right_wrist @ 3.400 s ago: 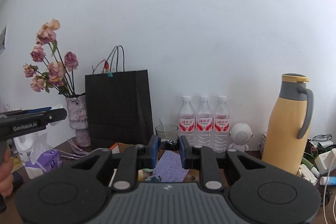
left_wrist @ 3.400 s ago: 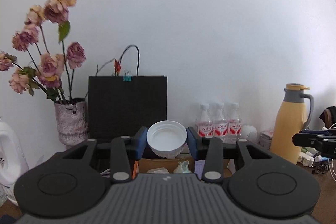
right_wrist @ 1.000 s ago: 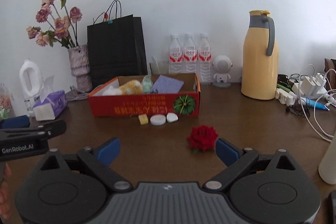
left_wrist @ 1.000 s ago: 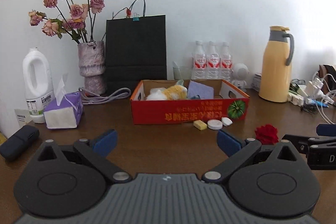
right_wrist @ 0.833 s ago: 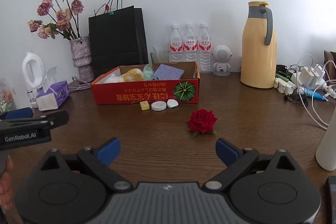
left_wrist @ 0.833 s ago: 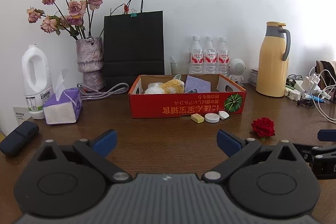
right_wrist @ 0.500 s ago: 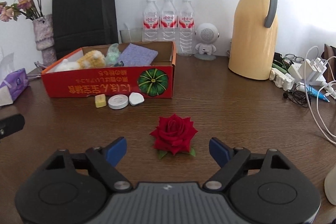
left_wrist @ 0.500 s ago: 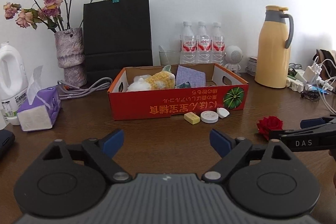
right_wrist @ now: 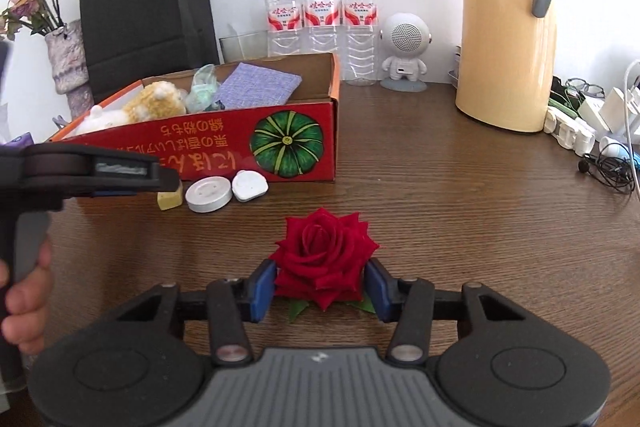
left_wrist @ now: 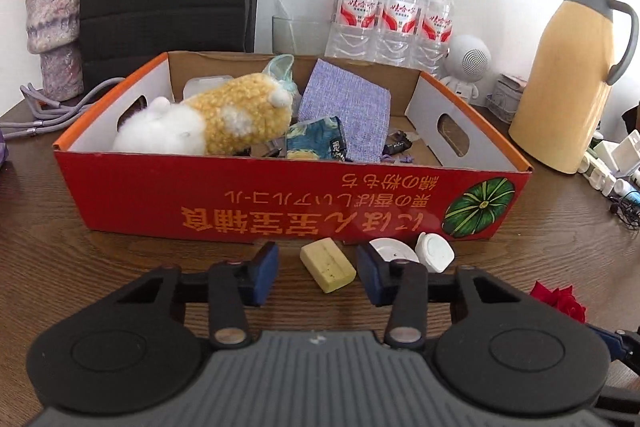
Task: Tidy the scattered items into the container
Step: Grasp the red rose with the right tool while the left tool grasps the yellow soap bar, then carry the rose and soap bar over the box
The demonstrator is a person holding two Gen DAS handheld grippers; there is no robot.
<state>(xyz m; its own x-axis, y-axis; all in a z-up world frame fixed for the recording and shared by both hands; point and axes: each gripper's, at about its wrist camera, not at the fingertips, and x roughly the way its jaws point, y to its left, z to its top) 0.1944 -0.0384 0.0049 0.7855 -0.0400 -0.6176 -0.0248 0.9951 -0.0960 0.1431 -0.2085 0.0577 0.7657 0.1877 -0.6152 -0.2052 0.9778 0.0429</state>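
Observation:
A red cardboard box (left_wrist: pixel 280 195) stands on the wooden table and holds a plush toy (left_wrist: pixel 208 123), a purple cloth (left_wrist: pixel 344 111) and small items. In front of it lie a yellow block (left_wrist: pixel 328 265), a white round disc (right_wrist: pixel 209 193) and a white cap (left_wrist: pixel 434 251). My left gripper (left_wrist: pixel 318 277) is open with its jaws either side of the yellow block, not touching it. A red rose (right_wrist: pixel 324 257) lies on the table. My right gripper (right_wrist: pixel 320 289) has its pads against the rose's sides.
A yellow thermos jug (right_wrist: pixel 508 23), three water bottles (right_wrist: pixel 320 15), a white robot speaker (right_wrist: pixel 404 47), a black paper bag (right_wrist: pixel 148 11) and a vase of dried roses (right_wrist: pixel 68 63) stand behind. Chargers and cables (right_wrist: pixel 600 131) lie at the right.
Both grippers have moved forward and down to the table. The left jaws narrowed around the yellow block; the right jaws closed in on the rose.

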